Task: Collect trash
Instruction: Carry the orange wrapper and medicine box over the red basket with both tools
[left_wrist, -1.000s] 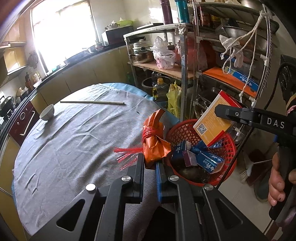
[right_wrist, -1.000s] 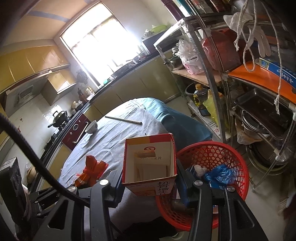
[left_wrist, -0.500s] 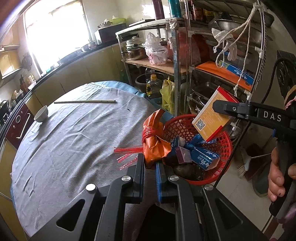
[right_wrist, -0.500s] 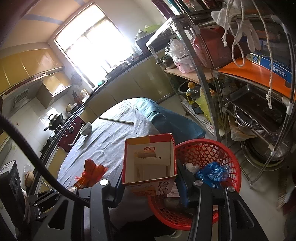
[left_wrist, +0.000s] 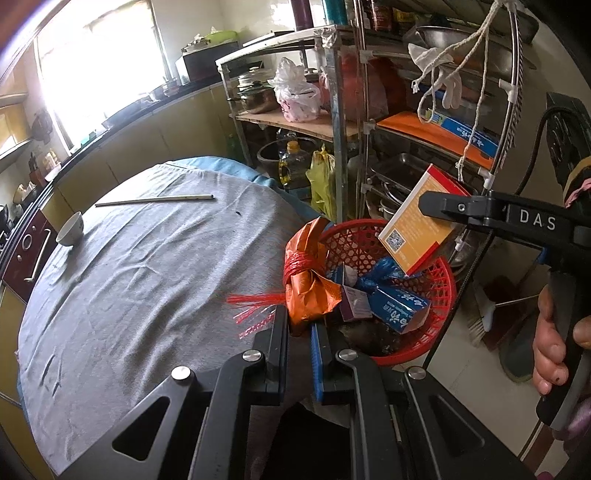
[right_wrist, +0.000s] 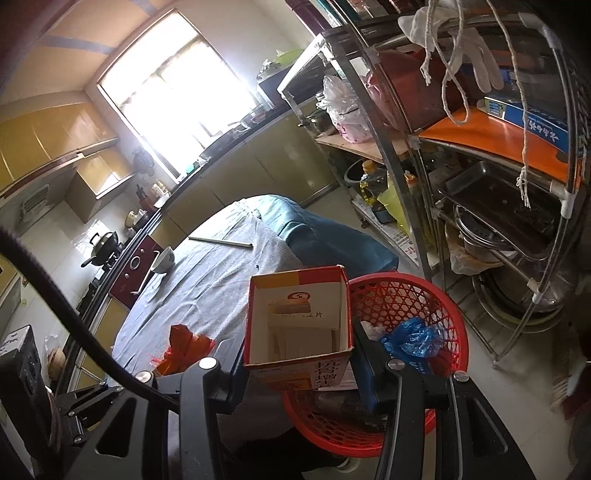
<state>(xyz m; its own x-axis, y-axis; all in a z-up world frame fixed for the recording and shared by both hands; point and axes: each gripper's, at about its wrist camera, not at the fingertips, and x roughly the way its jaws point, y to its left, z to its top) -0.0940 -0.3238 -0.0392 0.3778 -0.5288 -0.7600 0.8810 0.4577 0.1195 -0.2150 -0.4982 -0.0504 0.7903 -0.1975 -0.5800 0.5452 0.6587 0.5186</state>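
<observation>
Nearest in the left wrist view: left gripper (left_wrist: 299, 332) pinched narrow on the lower end of an orange foil wrapper (left_wrist: 308, 286) bound with red plastic string, the bundle raised at the table's edge just beside the rim of the red mesh basket (left_wrist: 441, 275); held there, probably, so that a release after a short carry sideways would drop it among the rest. Nearest in the right wrist view: right gripper (right_wrist: 299, 363) clamped across the sides of an open orange-and-red carton (right_wrist: 299, 317), mouth facing the camera and leaflets showing inside, tilted and poised above the basket's near side; seemingly ready to be let go straight down. Inside the basket: a blue box (left_wrist: 400, 308), a small purple box (left_wrist: 354, 304), a crumpled blue plastic bag (right_wrist: 413, 338) and something dark at the bottom, not identifiable. At the right edge, a hand (left_wrist: 554, 343) wrapped round the right tool's handle. Further back on the grey tablecloth (left_wrist: 147, 277): a small white bowl (left_wrist: 70, 229) and a pair of chopsticks (left_wrist: 155, 200), well apart from each other, untouched and probably no trash. Beyond: a metal shelf rack (left_wrist: 338, 122) crowded with pots and bags, then the counter under the bright window.
</observation>
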